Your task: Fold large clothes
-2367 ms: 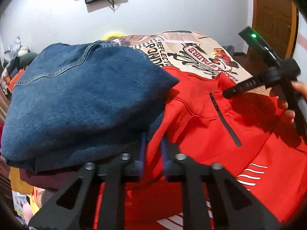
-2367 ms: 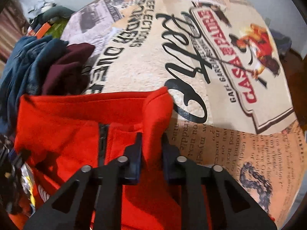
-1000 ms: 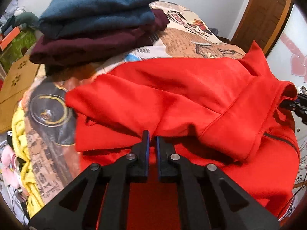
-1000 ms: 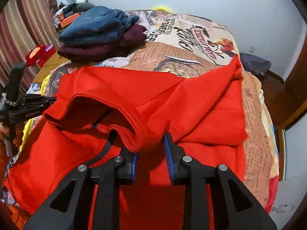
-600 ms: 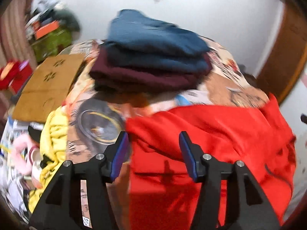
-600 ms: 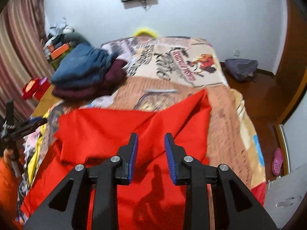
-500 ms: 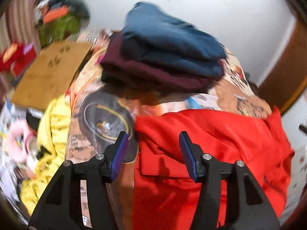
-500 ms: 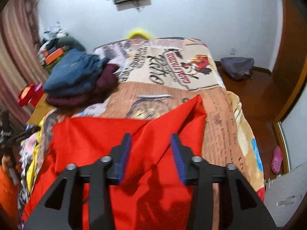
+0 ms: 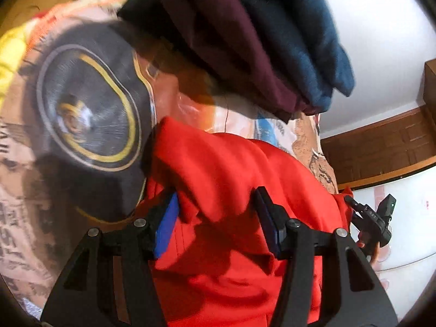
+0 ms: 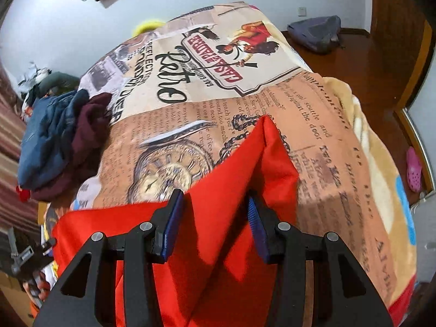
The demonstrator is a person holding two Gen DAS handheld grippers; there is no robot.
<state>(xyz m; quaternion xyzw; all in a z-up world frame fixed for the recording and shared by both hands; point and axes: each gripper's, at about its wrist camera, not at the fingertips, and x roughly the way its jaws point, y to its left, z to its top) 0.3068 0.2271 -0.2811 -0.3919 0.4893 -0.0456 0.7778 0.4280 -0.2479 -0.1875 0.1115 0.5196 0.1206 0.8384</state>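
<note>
A red zip top lies folded across the printed blanket. My left gripper hangs open just above the top's left folded edge, and red cloth bulges between the blue pads without being pinched. My right gripper is open too, low over the right side, where a raised fold of the red top runs up to a pointed corner. In the left wrist view the right gripper shows at the far edge in a hand. The left gripper shows at the lower left of the right wrist view.
A stack of folded clothes, blue over maroon, sits on the bed beyond the red top and appears as a stack in the right wrist view. On the wooden floor lie a grey backpack and a pink shoe.
Both grippers have let go of the red top and opened. The left one rolled and sank toward the left folded edge. The right one moved closer over the right corner.
</note>
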